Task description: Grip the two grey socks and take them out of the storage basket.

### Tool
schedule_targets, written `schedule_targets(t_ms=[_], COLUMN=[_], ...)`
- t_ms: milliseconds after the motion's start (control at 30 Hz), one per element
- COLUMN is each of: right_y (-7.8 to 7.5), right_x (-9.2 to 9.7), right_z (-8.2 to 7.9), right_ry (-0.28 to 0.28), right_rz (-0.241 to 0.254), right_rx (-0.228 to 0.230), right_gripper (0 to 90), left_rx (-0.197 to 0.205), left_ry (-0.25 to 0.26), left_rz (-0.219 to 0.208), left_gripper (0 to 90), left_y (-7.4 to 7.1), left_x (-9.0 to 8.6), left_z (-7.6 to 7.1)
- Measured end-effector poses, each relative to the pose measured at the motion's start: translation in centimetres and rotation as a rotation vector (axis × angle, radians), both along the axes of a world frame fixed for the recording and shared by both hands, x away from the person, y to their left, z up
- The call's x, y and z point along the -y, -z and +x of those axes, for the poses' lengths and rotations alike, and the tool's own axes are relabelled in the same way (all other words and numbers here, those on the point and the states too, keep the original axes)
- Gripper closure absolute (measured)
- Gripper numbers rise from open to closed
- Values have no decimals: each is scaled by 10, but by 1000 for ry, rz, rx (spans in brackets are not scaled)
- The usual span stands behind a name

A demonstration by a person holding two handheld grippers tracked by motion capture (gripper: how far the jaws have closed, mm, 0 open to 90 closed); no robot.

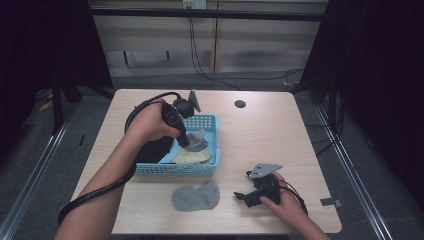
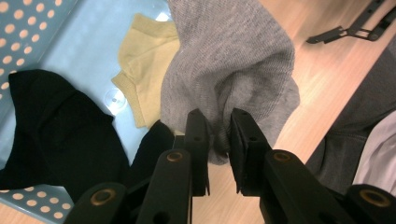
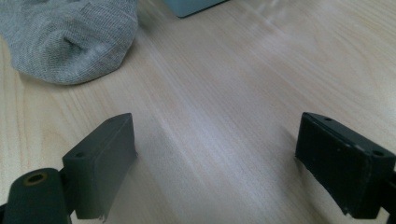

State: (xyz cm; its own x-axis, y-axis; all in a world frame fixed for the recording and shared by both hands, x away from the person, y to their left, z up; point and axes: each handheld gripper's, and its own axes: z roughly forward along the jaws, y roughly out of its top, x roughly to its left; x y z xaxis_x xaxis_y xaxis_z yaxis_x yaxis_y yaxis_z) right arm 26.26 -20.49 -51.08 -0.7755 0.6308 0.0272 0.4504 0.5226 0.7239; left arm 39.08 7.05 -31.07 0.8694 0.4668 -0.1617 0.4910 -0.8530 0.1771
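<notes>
A: Left tongs (image 2: 218, 135) status?
B: Clamped on a grey sock (image 2: 229, 60), fabric bunched between the pads. High view: sock (image 1: 196, 140) hangs over the blue basket (image 1: 210, 122), centre of frame, off the basket floor.
A: What's in the basket?
B: Yellow sock (image 2: 140, 65) and a black sock (image 2: 56, 126) (black one at lower left of the left gripper view).
A: Right tongs (image 3: 215, 163)?
B: Wide apart, nothing between them, low over the desk (image 3: 243, 93). High view puts them at lower right (image 1: 246, 196).
A: Anything near them?
B: Second grey sock (image 1: 196, 197) flat on the desk, just below the basket, apart from the right tongs.
</notes>
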Motion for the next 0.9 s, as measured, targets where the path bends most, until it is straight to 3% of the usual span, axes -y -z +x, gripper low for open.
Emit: schedule_targets(t_ms=[33,500,900], right_y=[0,0,0], right_x=[0,0,0], right_z=[0,0,0], right_ry=[0,0,0], right_rz=[0,0,0], right_rx=[0,0,1], right_gripper=[115,115,116], left_rx=[0,0,-5], left_ry=[28,103,212], left_rz=[3,3,-7], left_gripper=[781,781,781], left_y=[-5,-23,-24], left_x=[2,17,38], left_z=[-3,-30,-56])
